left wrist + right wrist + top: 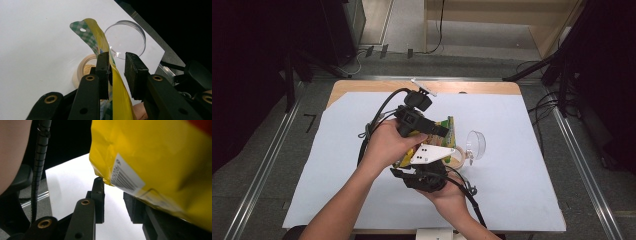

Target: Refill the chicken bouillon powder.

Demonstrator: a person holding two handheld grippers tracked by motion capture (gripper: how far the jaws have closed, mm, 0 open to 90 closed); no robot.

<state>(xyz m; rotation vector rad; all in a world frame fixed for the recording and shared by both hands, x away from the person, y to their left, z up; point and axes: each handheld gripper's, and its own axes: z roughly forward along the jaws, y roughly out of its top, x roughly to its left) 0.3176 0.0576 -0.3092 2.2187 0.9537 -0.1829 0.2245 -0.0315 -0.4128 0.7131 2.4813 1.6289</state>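
Yellow bag [117, 95] between parted jaws of left claw [117, 72]; right claw [113, 202] agape beneath it.

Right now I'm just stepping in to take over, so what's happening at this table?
A person is working a yellow snack bag with a gripper in each hand over the white-covered table. The left gripper has the bag's edge between its jaws, which stand apart, not clamped. The right gripper is open under the bag's bottom. Beneath sit a small round container holding something tan and a clear lid beside it.
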